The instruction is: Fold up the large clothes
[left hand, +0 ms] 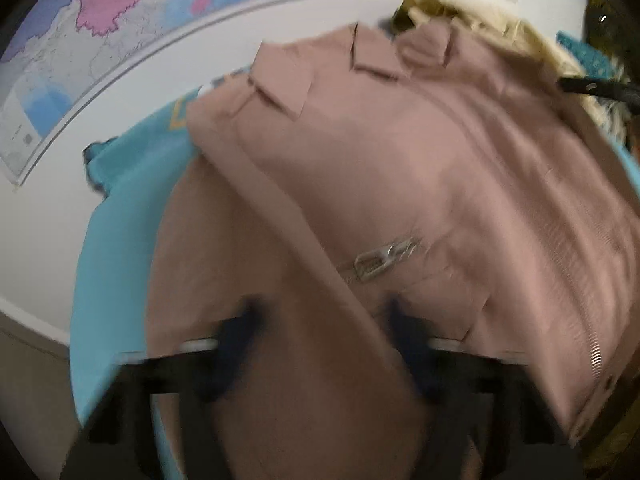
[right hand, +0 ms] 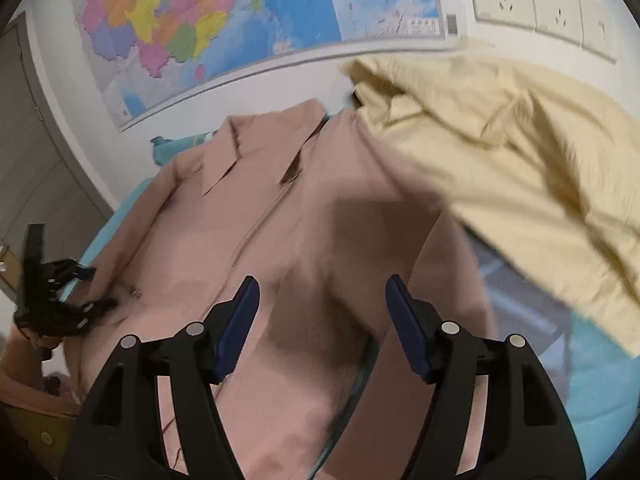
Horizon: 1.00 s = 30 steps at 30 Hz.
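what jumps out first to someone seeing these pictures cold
A dusty-pink jacket fills the middle of both views, spread collar-up on a turquoise cover. Behind it on the wall hangs a bright multicoloured map, and a pale yellow garment lies crumpled at its right shoulder.

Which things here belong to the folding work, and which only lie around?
For the job:
- pink jacket, spread on the blue surface
- left gripper
- right gripper, jaws apart, nothing between the pads

Lying about:
- yellow garment, overlapping the jacket's far side
- wall map
- wall sockets
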{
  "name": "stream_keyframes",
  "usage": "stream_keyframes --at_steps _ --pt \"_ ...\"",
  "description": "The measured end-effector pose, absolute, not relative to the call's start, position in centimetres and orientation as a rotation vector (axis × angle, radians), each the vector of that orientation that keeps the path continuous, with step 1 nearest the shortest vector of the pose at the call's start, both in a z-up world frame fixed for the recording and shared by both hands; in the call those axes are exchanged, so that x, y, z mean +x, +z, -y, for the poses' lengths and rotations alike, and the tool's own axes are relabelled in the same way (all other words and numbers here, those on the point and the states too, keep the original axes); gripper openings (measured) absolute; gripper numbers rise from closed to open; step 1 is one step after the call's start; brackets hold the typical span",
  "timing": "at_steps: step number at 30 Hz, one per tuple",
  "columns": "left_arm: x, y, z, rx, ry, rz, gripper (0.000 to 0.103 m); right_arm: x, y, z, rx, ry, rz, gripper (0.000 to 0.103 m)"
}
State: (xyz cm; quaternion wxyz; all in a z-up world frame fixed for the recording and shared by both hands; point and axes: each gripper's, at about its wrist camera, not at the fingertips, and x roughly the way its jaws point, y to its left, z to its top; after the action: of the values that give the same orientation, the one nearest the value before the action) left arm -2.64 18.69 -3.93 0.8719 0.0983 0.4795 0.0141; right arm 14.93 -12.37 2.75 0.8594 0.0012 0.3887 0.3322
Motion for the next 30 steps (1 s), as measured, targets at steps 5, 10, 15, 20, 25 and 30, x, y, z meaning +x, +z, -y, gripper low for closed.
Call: stream_keyframes --at_steps 5,10,15,20,25,30 --pt "-3.4 -0.3 -25.5 0.047 0.212 -0.905 0.003 13.6 2.2 12.7 0.019 0.719 -0.823 0.065" --pt "-3.7 4.9 -33.1 0.006 0.417 -0.831 0.007 13.1 2.2 12.2 0.013 0.736 -0.813 0.065" --pt "-1.6 2.7 -35.0 0.185 0.658 -0.934 0.032 13.1 1.7 10.6 0.000 0.772 -0.812 0.066" --pt "-2.3 2.8 -32.9 0.142 0.619 -0.865 0.054 12.6 1.5 8.5 -0.070 0.797 -0.819 0.070" --pt "-2.8 7.3 -30.6 0.084 0.503 -0.681 0.067 13.7 2.1 4.8 -0.147 0.821 -0.809 0.071" --pt "1.6 6.2 -23.5 0.165 0.187 -0.741 0.073 17.2 0.8 -1.1 -0.232 0.817 -0.850 0.070"
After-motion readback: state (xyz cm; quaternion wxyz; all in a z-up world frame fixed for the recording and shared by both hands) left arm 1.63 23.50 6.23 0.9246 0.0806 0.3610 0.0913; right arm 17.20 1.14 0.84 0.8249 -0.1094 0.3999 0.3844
